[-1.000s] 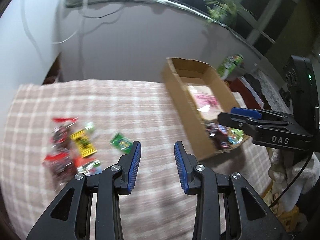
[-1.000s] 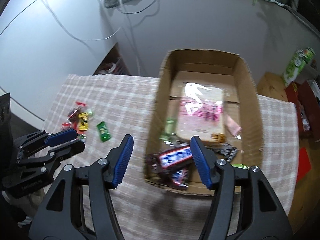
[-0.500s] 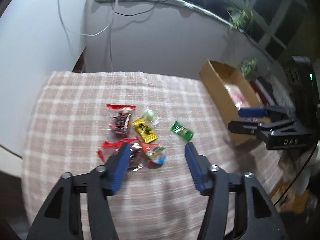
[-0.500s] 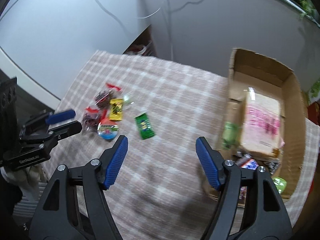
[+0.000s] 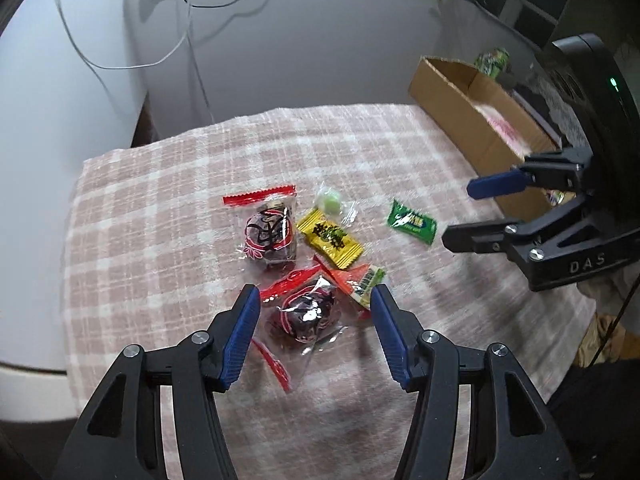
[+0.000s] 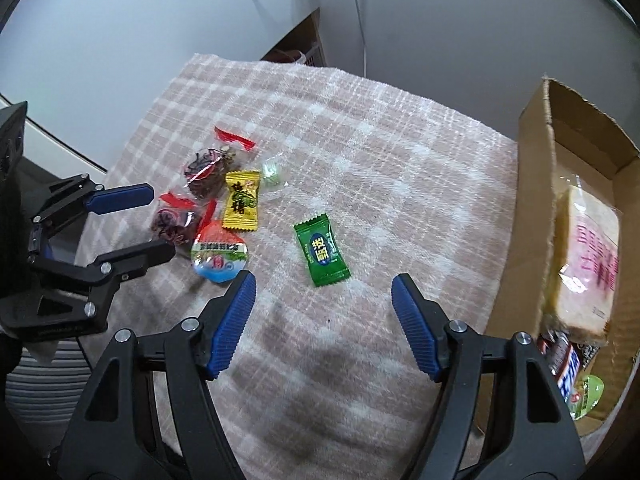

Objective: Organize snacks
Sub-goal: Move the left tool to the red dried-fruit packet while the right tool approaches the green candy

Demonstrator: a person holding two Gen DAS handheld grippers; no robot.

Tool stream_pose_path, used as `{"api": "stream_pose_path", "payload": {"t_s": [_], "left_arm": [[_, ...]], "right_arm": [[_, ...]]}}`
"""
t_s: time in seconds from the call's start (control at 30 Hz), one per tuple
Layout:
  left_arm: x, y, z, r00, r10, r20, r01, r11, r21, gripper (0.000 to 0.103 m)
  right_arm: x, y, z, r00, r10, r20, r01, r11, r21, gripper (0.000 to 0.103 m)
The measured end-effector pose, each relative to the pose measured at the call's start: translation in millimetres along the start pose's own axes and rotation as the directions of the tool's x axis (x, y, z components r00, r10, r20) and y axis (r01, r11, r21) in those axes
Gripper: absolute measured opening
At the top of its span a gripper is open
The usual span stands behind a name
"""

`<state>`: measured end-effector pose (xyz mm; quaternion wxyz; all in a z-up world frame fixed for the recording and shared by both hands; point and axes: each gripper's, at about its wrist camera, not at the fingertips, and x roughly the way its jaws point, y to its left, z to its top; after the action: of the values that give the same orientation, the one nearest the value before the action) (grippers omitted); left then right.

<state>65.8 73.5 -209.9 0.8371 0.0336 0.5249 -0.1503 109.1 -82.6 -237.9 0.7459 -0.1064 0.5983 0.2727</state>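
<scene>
Loose snacks lie on a pink checked cloth (image 5: 160, 240). My left gripper (image 5: 314, 298) hangs open just above a dark plum packet with a red seal (image 5: 306, 316), its pads on either side and not touching. Beyond it lie a second plum packet (image 5: 270, 232), a yellow candy (image 5: 330, 238), a clear-wrapped pale green sweet (image 5: 332, 202) and an orange-and-white jelly cup (image 5: 360, 280). My right gripper (image 6: 324, 282) stands open above the near end of a green candy (image 6: 322, 254). A cardboard box (image 6: 536, 184) at the right holds a bread packet (image 6: 588, 256) and a chocolate bar (image 6: 566, 364).
White cables (image 5: 188, 20) hang down the grey wall behind the table. The cloth's left and near edges drop off to the floor. In the right wrist view the left gripper (image 6: 160, 222) is at the left, by the snack pile. A green packet (image 5: 492, 60) stands behind the box.
Both grippers have swung left from the box to the snack pile and sunk toward the cloth. The left jaws have widened; the right jaws have opened a little.
</scene>
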Motion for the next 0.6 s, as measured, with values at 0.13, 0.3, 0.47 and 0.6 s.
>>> {"api": "stream_pose_path", "payload": {"t_s": [0.13, 0.3, 0.47, 0.6], "left_arm": [[9, 3, 0, 1.000, 0.012, -0.020, -0.011, 1.000, 0.022, 0.056], [20, 2, 1, 0.999, 0.011, -0.039, -0.009, 0.998, 0.056, 0.056], [27, -2, 1, 0.999, 0.007, -0.048, -0.004, 0.997, 0.071, 0.056], [29, -3, -2, 0.999, 0.001, -0.050, 0.002, 0.998, 0.070, 0.054]], "right_arm": [[14, -1, 7, 0.999, -0.026, -0.019, 0.026, 0.999, 0.023, 0.073], [32, -3, 14, 0.998, -0.042, -0.049, 0.043, 0.999, 0.030, 0.073], [43, -3, 18, 0.997, -0.049, -0.063, 0.051, 0.998, 0.021, 0.073], [46, 0, 20, 0.996, -0.060, -0.060, 0.060, 0.998, -0.005, 0.073]]}}
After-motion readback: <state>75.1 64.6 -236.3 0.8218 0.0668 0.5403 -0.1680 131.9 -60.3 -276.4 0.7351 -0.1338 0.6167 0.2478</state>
